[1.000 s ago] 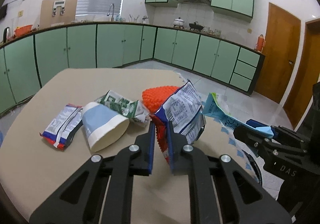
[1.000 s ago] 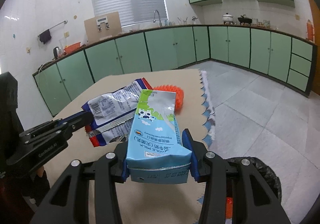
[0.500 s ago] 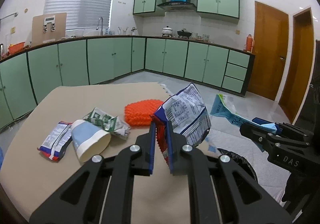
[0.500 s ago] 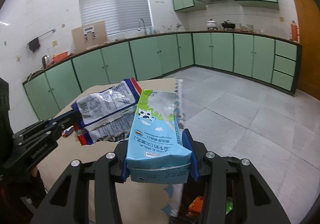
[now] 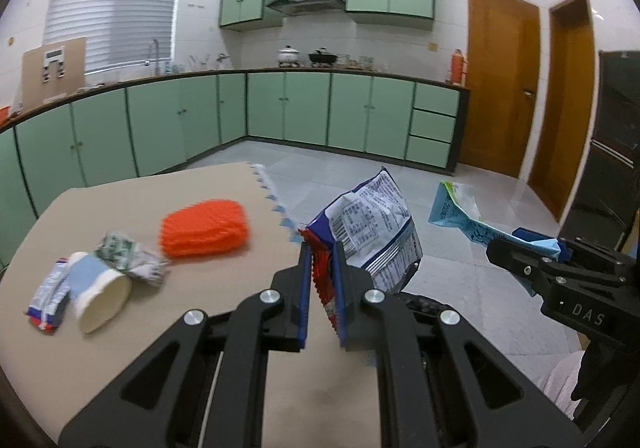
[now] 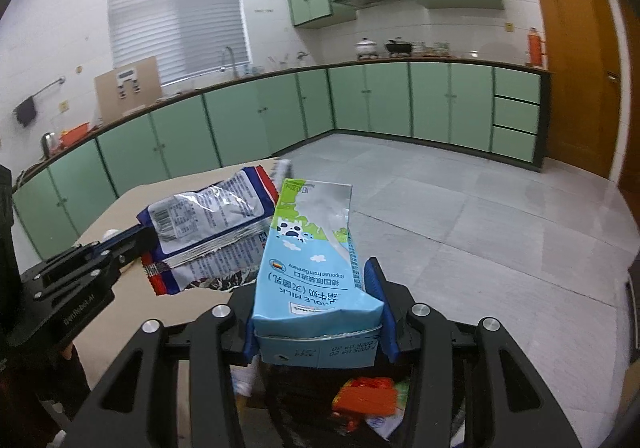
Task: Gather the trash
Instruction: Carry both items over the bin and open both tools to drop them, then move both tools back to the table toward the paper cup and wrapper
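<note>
crinkled snack wrapper (image 5: 372, 232), milk carton (image 6: 312, 260), both apparently aloft

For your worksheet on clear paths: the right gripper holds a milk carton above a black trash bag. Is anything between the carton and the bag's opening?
Nothing visible. The milk carton, clamped in the right gripper, hangs directly over the open trash bag, which already holds wrappers. The snack bag in the left gripper is off to the side.

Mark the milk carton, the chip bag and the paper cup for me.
milk carton (image 6: 316, 280), right wrist view, blue front panel.
chip bag (image 5: 372, 224), left wrist view, printed back.
paper cup (image 5: 94, 290), left wrist view, its side wall.
</note>
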Demonstrator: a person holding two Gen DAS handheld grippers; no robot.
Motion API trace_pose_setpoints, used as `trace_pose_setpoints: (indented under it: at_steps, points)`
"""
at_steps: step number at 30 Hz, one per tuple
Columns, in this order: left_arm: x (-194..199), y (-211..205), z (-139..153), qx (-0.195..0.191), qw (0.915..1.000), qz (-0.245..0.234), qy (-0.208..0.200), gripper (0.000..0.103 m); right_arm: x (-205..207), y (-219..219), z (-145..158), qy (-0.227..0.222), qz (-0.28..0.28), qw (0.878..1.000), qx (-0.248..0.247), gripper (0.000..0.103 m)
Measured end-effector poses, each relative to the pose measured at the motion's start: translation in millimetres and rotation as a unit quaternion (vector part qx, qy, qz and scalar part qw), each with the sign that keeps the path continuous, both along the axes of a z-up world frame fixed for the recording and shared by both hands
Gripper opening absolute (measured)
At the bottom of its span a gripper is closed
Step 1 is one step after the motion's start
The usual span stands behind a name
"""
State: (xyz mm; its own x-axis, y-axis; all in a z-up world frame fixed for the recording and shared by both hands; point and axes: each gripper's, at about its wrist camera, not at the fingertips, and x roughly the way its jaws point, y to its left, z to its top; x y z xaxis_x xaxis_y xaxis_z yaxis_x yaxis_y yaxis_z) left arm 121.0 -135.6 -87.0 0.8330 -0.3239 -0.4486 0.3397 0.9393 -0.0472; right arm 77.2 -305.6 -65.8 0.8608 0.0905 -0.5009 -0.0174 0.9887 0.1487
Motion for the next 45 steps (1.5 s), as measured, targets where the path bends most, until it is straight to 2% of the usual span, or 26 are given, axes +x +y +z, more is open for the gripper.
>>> trace_pose_setpoints:
  at_steps: [9,19,24,26,28,29,30,35,41,45]
  points:
    - [16,-63,-22,0.021,0.9987,-0.041,0.022,0.009,-2,-42,-26,0.028,-0.057,0.998,0.001,0.045]
    - [32,-97,-56,0.038,0.9965,-0.055,0.05,0.009,7,-72,-71,0.067,-0.092,0.993,0.017,0.045]
    - [37,-104,-66,0.042,0.9948,-0.067,0.065,0.014,9,-83,-82,0.075,-0.099,0.992,0.028,0.046]
    - [40,-106,-66,0.045,0.9945,-0.067,0.066,0.019,14,-87,-86,0.081,-0.099,0.991,0.036,0.046]
    - [41,-106,-66,0.045,0.9945,-0.066,0.067,0.023,15,-89,-89,0.084,-0.1,0.99,0.045,0.051]
    - [42,-105,-66,0.044,0.9946,-0.066,0.067,0.024,16,-90,-91,0.085,-0.103,0.99,0.05,0.06]
    - [43,-104,-66,0.043,0.9947,-0.064,0.068,0.025,15,-91,-91,0.084,-0.106,0.989,0.053,0.064]
    - [44,-95,-60,0.033,0.9958,-0.053,0.067,0.035,13,-93,-89,0.081,-0.113,0.989,0.053,0.071]
    - [36,-75,-42,0.024,0.998,-0.037,0.047,0.058,8,-75,-65,0.049,-0.111,0.992,0.035,0.092]
    - [27,-48,-28,0.021,0.9994,-0.014,0.025,0.068,7,-54,-43,0.019,-0.091,0.995,0.033,0.096]
